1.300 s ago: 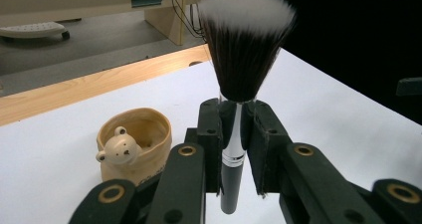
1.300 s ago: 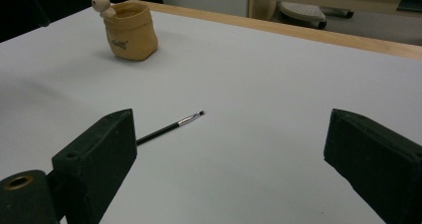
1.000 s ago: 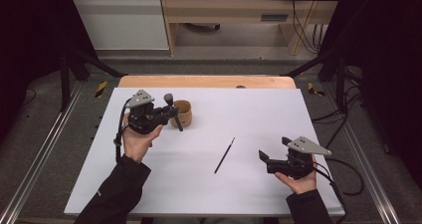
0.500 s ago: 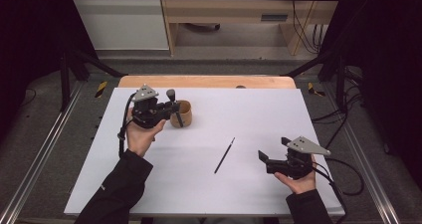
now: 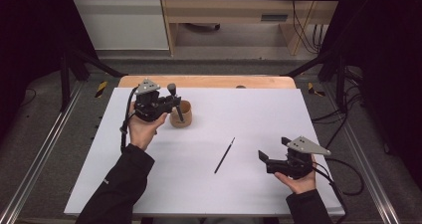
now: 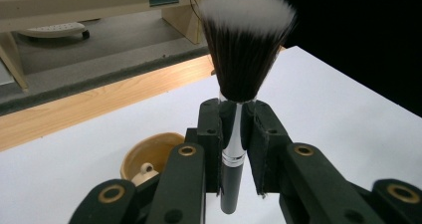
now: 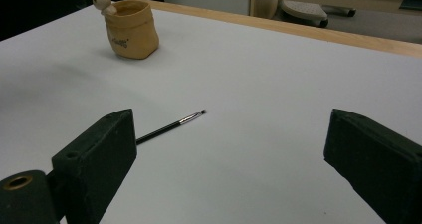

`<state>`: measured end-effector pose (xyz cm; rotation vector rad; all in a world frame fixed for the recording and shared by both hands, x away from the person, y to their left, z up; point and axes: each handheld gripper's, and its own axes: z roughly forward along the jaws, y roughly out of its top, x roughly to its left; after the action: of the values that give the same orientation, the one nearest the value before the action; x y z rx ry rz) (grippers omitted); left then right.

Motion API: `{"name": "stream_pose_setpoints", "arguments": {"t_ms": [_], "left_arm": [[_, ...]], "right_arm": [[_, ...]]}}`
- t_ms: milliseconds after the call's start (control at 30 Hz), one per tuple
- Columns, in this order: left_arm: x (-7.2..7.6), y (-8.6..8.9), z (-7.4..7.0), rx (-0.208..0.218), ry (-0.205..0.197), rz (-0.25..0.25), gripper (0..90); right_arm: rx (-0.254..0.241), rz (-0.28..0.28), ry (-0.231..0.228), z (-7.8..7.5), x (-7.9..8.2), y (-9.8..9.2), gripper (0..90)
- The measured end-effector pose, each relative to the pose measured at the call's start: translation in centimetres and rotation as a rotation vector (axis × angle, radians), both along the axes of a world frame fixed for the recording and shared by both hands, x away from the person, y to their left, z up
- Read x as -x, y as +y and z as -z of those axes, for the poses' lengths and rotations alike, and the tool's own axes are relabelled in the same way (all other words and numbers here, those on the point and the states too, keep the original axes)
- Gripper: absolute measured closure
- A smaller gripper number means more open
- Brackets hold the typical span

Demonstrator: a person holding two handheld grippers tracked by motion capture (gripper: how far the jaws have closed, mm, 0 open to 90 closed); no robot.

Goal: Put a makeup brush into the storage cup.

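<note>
My left gripper (image 5: pixel 169 103) is shut on a makeup brush (image 5: pixel 172 90), held upright at the far left of the white table. In the left gripper view the brush (image 6: pixel 244 50) has black bristles with white tips, and the jaws clamp its silver ferrule and black handle. A tan cup (image 5: pixel 182 118) with a small figure on its rim stands just right of that gripper; the cup (image 6: pixel 149 154) lies below and left of the handle's end. A thin black brush (image 5: pixel 224 155) lies flat mid-table. My right gripper (image 5: pixel 264 160) rests open at the near right, its jaws wide apart.
In the right gripper view the thin brush (image 7: pixel 171 127) lies ahead of the left finger (image 7: pixel 99 154), and the cup (image 7: pixel 130 30) stands far beyond it. The white table (image 5: pixel 259 109) has a wooden strip along its far edge. Cables trail off the right side.
My left gripper has carried the makeup brush a little farther from the person and rightward, closer over the cup. The right gripper, the thin brush and the cup have stayed put.
</note>
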<state>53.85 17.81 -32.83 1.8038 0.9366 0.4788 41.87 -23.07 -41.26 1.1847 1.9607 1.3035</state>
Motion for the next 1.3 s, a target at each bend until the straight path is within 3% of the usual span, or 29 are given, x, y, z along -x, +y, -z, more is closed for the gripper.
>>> {"name": "stream_pose_setpoints", "arguments": {"t_ms": [633,1300], "left_arm": [[-2.5,-0.4,-0.8,-0.011,-0.006,-0.039,77.1],[-5.2,-0.3,0.8,-0.021,0.021,-0.079,77.1]], "right_arm": [[0.001,-0.002,-0.001,0.1,-0.1,0.1,6.8],[0.0,-0.006,0.001,0.1,-0.1,0.1,6.7]]}}
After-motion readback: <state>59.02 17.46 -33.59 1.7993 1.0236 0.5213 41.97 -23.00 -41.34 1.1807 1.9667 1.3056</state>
